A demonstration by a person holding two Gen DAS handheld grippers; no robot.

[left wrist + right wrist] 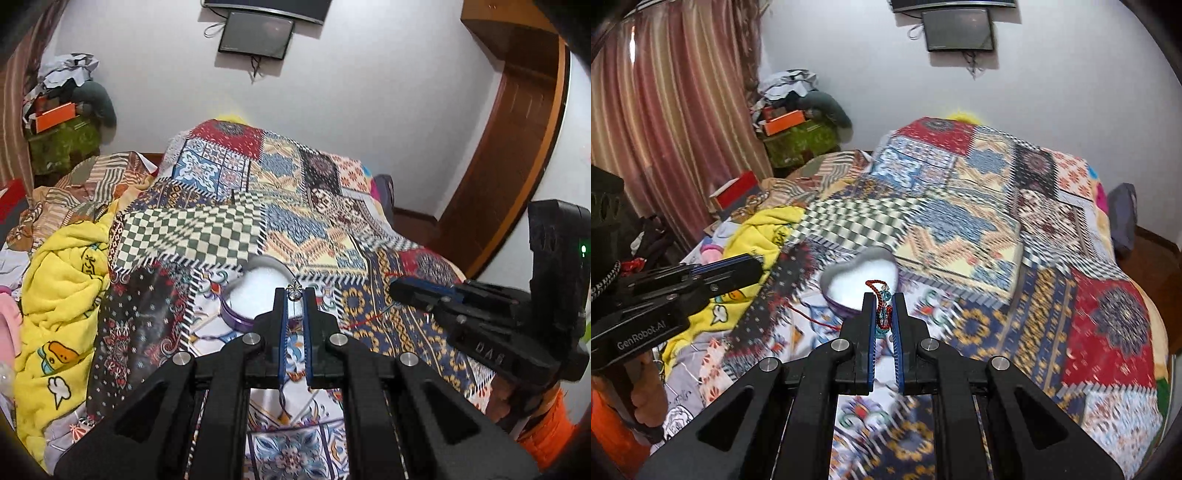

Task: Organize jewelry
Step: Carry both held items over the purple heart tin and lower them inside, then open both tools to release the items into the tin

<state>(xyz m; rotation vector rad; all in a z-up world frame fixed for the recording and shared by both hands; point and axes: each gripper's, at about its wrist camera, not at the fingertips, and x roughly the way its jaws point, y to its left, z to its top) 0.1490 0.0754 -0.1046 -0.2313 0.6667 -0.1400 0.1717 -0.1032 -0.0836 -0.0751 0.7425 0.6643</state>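
both grippers hung just near of the heart-shaped tin box (860,280) on the bed (1015,229): left gripper (294,295) pinched a small silver charm (294,291), right gripper (883,301) clamped a red beaded cord (881,306), probably ready to drop in.

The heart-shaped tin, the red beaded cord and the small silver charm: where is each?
Heart-shaped tin (849,275): right wrist view, white inside.
Red beaded cord (882,314): right wrist view, blue bead between the jaws.
Small silver charm (294,292): left wrist view, bead cluster.
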